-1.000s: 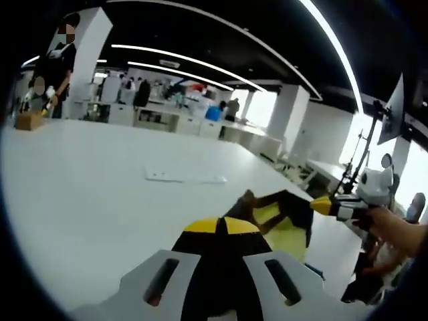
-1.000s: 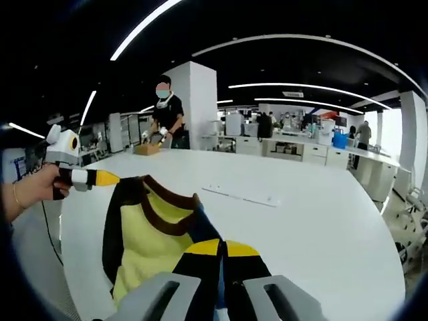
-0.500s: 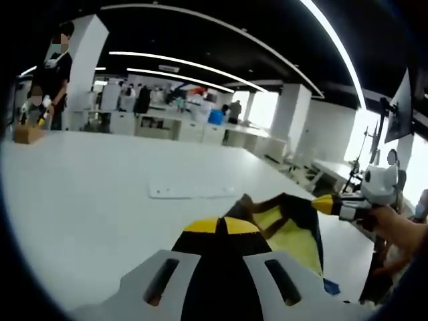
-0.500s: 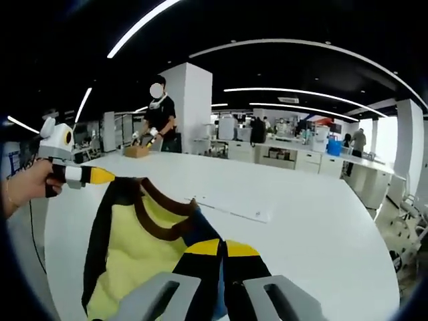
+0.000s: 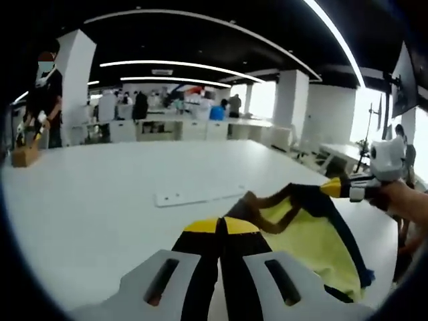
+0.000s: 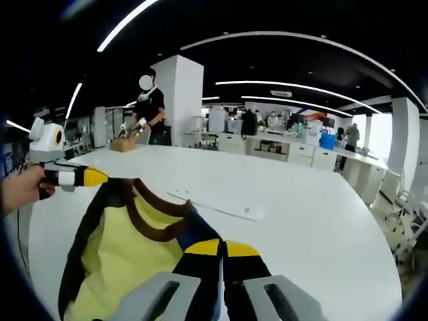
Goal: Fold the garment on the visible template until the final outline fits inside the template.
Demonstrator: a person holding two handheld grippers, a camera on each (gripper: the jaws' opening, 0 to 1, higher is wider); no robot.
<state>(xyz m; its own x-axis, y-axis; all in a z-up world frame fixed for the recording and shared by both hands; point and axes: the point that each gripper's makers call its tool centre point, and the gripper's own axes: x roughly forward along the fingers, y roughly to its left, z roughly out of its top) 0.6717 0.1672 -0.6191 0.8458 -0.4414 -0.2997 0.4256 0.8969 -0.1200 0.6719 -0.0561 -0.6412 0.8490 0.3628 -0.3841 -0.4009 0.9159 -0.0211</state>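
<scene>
Bright ceiling strips, window glare, fisheye-warped edges

left gripper view: I'm looking along my left gripper [image 5: 221, 227], low, close over the table [image 5: 100, 200].
right gripper view: I'm facing likewise, close along my right gripper [image 6: 221, 249].
shared: garment [image 5: 304, 231] [image 6: 127, 251], white strip [image 5: 197, 196] [image 6: 217, 206].

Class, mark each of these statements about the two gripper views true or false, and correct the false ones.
1. The garment is mainly yellow with dark trim. True.
2. The garment lies flat on the table. False: it is held up, stretched between the two grippers.
3. Both the left gripper and the right gripper are shut on the garment. True.
4. The table is dark green. False: it is white.
5. A flat white strip lies on the table beyond the garment. True.
</scene>
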